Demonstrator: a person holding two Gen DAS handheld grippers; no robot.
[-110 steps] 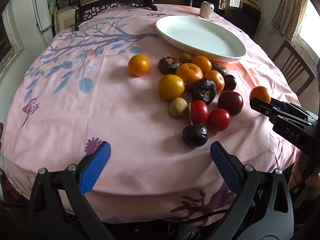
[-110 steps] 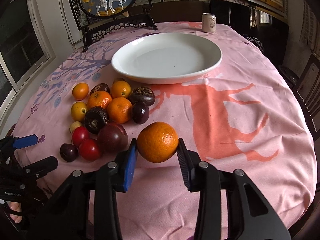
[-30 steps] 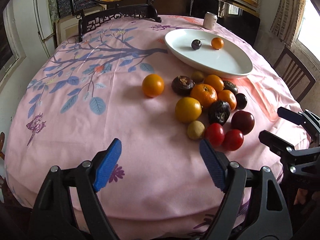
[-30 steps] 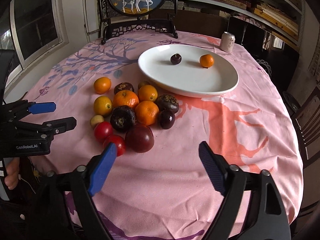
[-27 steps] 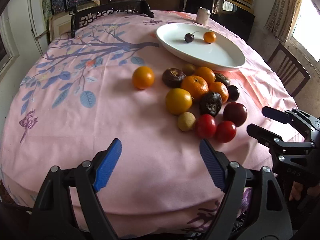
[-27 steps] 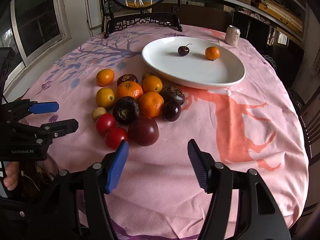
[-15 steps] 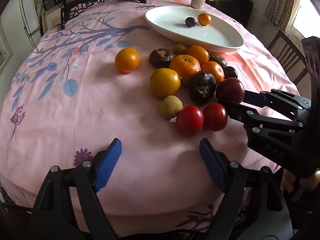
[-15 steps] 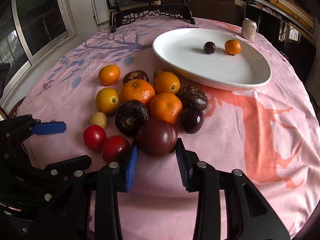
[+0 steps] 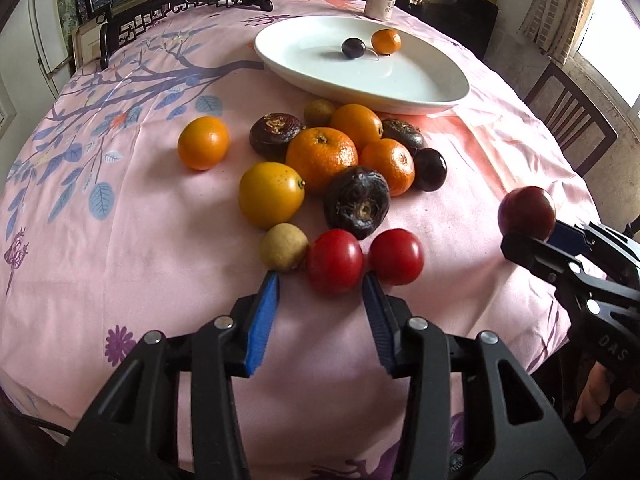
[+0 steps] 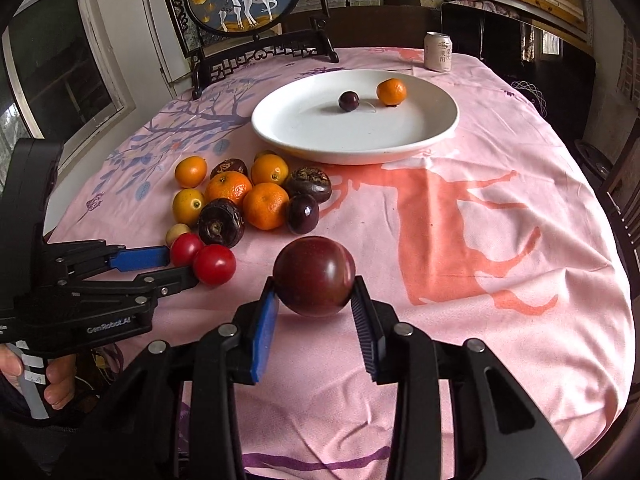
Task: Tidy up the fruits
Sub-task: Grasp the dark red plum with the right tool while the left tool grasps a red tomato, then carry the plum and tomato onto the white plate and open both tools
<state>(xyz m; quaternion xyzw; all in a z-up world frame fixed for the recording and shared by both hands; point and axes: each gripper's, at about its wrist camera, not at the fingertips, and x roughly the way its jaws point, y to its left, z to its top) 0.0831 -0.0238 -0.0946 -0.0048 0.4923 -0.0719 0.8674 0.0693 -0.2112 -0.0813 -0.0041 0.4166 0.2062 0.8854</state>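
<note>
Right claw [image 10: 315,308] grips dark plum [image 10: 314,275]; left claw [image 9: 320,294] open around tomato [image 9: 335,261].

Black plastic gripper frames, blue ribbed jaws, silver screws, white "GenRobot.AI" lettering, bare fingers.

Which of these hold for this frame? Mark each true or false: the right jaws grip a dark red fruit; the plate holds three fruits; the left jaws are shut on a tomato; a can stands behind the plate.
1. The right gripper grips the dark red fruit. True.
2. The plate holds three fruits. False: two, a small dark fruit and an orange.
3. The left gripper is shut on a tomato. False: its jaws stand open around it.
4. A can stands behind the plate. True.
</note>
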